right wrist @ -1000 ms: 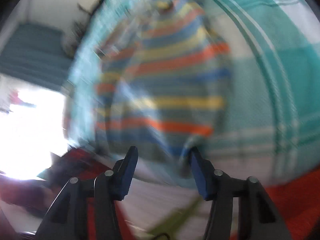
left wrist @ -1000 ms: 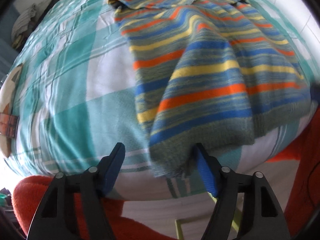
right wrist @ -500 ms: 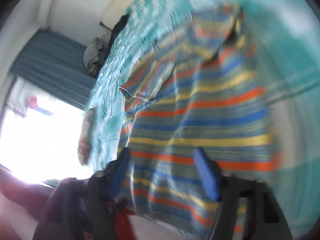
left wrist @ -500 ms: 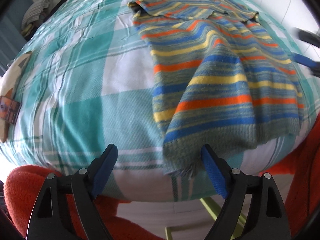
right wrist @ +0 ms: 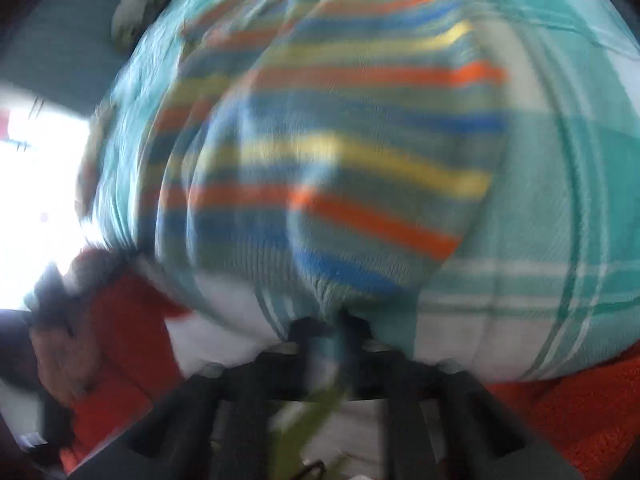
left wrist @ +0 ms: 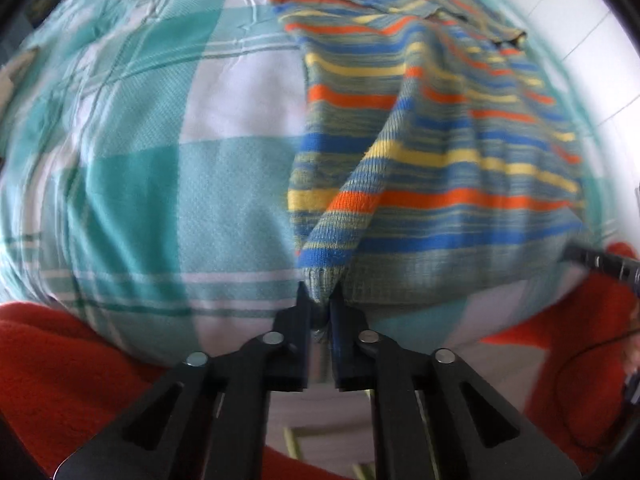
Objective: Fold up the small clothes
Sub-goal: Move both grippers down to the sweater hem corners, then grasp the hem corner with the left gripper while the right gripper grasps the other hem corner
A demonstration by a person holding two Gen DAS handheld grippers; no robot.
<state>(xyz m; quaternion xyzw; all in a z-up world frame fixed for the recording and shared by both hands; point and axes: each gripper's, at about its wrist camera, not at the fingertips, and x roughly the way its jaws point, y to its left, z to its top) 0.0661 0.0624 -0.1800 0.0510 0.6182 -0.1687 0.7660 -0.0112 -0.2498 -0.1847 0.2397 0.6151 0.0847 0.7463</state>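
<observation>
The sweater (left wrist: 432, 160) is lying on the bed (left wrist: 160, 184), its hem at the near edge. The left gripper (left wrist: 320, 304) is pinching the left hem corner; its jaws have just been closing on the knit. The right gripper (right wrist: 332, 320) is blurring in its view, its jaws likewise just closing on what appears to be the right hem corner.

Risk: both pinches are taking only a thin edge of ribbing, so a quick lift is likely to pull it free. The knit is soft, stretchy and striped, and is bunching into a ridge above the left jaws. The checked bedcover is lying wrinkled.

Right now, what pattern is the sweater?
Sweater: horizontal stripes of blue, orange, yellow and grey-green; clearest in the left wrist view.
</observation>
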